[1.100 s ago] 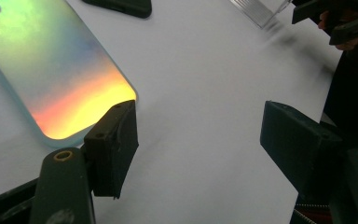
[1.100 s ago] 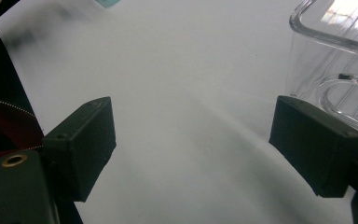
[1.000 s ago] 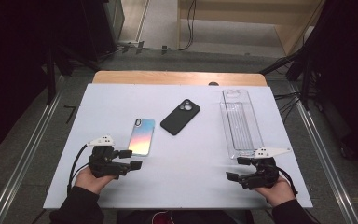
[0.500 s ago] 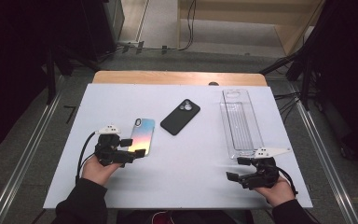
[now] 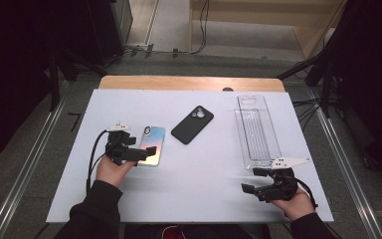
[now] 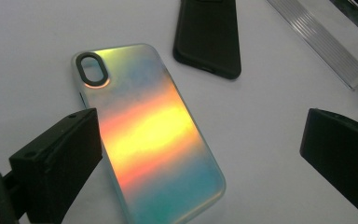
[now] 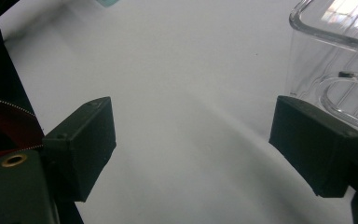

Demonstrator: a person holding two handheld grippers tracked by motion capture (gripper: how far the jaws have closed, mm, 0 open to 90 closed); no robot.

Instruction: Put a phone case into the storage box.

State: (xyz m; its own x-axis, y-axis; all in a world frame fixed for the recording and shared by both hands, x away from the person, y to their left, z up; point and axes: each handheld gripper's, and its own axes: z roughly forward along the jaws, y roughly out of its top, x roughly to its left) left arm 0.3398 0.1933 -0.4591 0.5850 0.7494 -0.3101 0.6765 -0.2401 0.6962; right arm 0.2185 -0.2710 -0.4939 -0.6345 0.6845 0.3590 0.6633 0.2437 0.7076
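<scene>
- The left tool (image 5: 146,153), its jaws just widened and gripping nothing, straddles the near end of the iridescent phone case (image 6: 154,135), which lies flat on the white counter (image 5: 209,174).
- The right tool (image 5: 251,181) is open and empty, just beside the clear tray (image 5: 256,132).

A white table top (image 5: 204,199) stands on grey floor (image 5: 25,164) amid dark surroundings.

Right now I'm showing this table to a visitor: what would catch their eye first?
The rainbow phone case, lying flat at the table's left, between the open jaws of the left gripper. Next, the black case near the middle and the clear tray at right, with the right gripper open below it.
</scene>
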